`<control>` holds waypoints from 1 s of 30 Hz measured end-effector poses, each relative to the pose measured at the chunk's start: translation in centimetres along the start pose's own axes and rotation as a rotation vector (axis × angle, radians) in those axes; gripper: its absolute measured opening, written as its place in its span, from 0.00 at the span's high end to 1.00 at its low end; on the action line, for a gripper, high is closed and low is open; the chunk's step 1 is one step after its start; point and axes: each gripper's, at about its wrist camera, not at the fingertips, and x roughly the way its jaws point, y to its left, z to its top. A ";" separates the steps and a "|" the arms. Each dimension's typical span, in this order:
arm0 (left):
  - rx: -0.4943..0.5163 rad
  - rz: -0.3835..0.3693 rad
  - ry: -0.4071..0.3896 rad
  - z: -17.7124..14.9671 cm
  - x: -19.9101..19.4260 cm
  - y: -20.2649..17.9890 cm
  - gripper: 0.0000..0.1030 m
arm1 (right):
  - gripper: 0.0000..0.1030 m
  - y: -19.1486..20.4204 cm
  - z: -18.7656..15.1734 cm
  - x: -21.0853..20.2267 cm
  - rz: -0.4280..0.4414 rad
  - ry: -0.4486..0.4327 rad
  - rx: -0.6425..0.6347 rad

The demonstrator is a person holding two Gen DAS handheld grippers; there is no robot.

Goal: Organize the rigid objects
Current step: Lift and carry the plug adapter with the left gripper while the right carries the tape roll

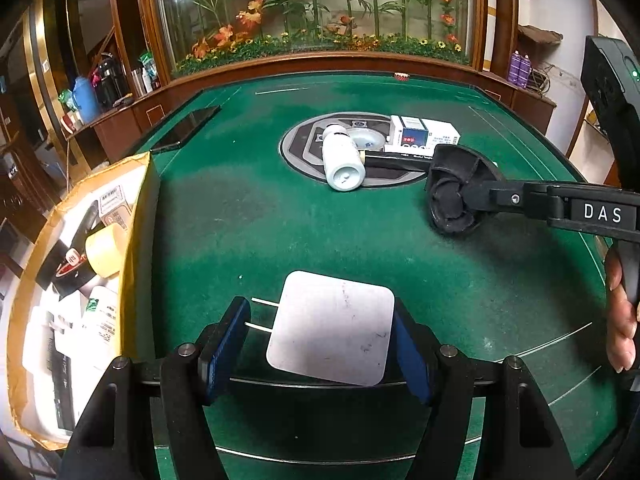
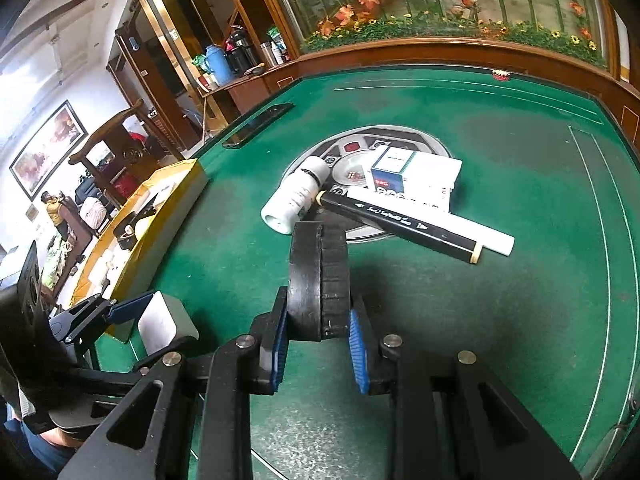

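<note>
My left gripper (image 1: 320, 310) is shut on a white square charger (image 1: 332, 328). Its two prongs point left toward the left blue pad, and it hangs just above the green felt. The right wrist view shows that charger (image 2: 164, 322) held beside the yellow cardboard box (image 2: 172, 216). My right gripper (image 2: 318, 330) is shut on a black wheel-like disc (image 2: 316, 276), standing on edge between the blue pads. In the left wrist view the disc (image 1: 452, 196) hangs over the table right of centre.
On the table's round centre plate lie a white bottle (image 2: 294, 200), a black marker (image 2: 400, 220), a white tube (image 2: 498, 242) and a white box with a red display (image 2: 412, 176). The box (image 1: 138, 220) holds tape rolls (image 1: 106, 250). A phone (image 1: 188, 128) lies far left.
</note>
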 end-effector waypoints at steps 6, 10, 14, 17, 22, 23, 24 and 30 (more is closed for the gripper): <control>0.005 0.011 -0.009 -0.1 -0.3 -0.1 0.29 | 0.76 0.4 0.0 -0.4 0.031 -0.016 -0.005; 0.006 0.014 -0.013 -0.1 -0.3 -0.1 0.29 | 0.76 0.6 0.0 -0.5 0.049 -0.024 -0.005; 0.005 0.015 -0.016 -0.1 -0.4 -0.1 0.29 | 0.76 0.9 -0.1 -0.6 0.068 -0.026 -0.007; 0.004 0.017 -0.018 -0.1 -0.5 -0.1 0.29 | 0.76 1.0 -0.1 -0.6 0.079 -0.029 -0.010; -0.015 0.017 -0.028 0.1 -0.9 0.4 0.29 | 0.76 1.2 -0.1 -0.7 0.104 -0.038 -0.008; -0.019 0.017 -0.030 0.1 -1.0 0.6 0.29 | 0.76 1.3 -0.1 -0.8 0.109 -0.040 -0.005; -0.024 0.016 -0.033 0.2 -1.2 0.7 0.29 | 0.76 1.3 -0.1 -0.8 0.117 -0.041 -0.002; -0.053 0.013 -0.061 0.5 -2.2 1.8 0.29 | 0.76 1.1 0.0 -1.0 0.175 -0.045 0.041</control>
